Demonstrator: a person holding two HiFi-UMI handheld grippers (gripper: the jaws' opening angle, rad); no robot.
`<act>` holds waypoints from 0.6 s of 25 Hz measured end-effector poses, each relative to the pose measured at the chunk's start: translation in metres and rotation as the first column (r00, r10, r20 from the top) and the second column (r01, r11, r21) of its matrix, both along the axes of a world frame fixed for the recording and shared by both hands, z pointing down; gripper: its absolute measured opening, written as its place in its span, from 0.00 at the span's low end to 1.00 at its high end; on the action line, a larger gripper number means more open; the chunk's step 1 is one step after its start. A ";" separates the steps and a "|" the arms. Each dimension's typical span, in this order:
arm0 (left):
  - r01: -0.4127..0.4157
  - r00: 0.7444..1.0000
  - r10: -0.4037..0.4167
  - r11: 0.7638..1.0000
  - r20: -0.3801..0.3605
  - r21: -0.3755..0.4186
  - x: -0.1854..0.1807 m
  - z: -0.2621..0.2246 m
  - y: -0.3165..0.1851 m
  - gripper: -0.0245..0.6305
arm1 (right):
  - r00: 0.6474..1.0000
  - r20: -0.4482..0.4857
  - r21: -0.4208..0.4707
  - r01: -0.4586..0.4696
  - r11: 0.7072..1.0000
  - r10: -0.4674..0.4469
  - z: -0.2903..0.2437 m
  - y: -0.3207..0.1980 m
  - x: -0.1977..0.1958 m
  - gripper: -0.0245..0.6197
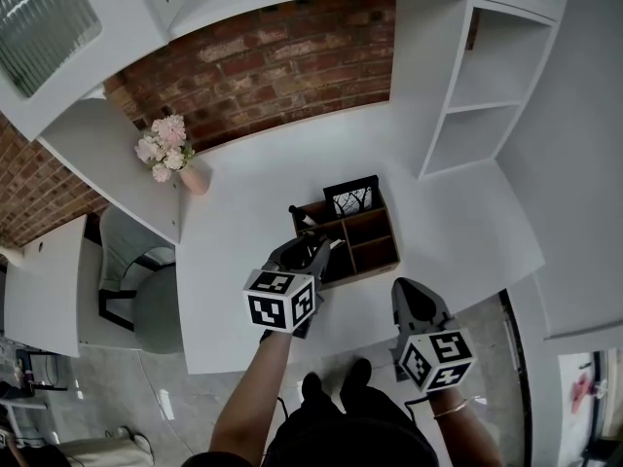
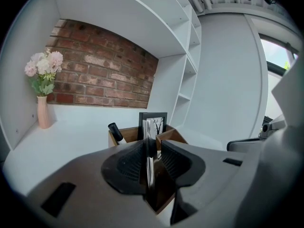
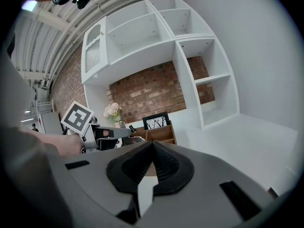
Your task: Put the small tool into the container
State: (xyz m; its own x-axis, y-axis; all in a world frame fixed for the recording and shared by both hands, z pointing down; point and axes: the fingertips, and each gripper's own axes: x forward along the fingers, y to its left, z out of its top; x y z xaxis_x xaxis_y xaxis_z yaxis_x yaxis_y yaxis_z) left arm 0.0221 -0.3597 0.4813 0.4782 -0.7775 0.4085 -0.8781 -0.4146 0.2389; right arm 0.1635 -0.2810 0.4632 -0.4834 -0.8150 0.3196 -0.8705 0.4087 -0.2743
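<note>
A wooden desk organiser point(image 1: 389, 224) with several compartments stands on the white desk; it also shows in the left gripper view point(image 2: 124, 134) and the right gripper view point(image 3: 159, 133). My left gripper point(image 1: 307, 251) hovers over its front left compartment. A thin, flat, silvery small tool point(image 2: 149, 160) stands upright between its jaws point(image 2: 153, 144), against the left pad, with a gap to the right pad. My right gripper point(image 1: 414, 295) hangs near the desk's front edge, right of the organiser, shut and with nothing in it point(image 3: 152, 146).
A black-framed picture point(image 1: 351, 197) leans in the organiser's back, and a black pen-like item point(image 1: 302, 214) sticks out of its left side. A pink vase of flowers point(image 1: 170, 154) stands at the back left. White shelving point(image 1: 487, 95) rises at the right; a chair point(image 1: 146, 295) is left of the desk.
</note>
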 end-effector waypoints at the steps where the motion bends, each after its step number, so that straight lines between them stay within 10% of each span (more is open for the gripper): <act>1: 0.000 1.000 0.000 1.000 0.001 -0.004 -0.001 0.001 0.001 0.19 | 1.000 -0.001 0.000 0.000 1.000 0.000 0.000 0.000 0.000 0.05; 15: 0.069 0.998 -0.069 0.997 0.013 -0.034 -0.026 0.011 0.019 0.21 | 1.000 -0.007 0.015 0.019 1.000 -0.019 -0.004 0.006 -0.011 0.05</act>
State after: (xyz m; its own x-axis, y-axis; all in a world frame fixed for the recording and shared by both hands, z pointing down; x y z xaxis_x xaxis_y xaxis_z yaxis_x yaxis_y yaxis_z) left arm -0.0035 -0.3406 0.4920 0.4187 -0.7940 0.4407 -0.9072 -0.3444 0.2415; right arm 0.1525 -0.2755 0.4594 -0.4965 -0.8106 0.3105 -0.8644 0.4289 -0.2623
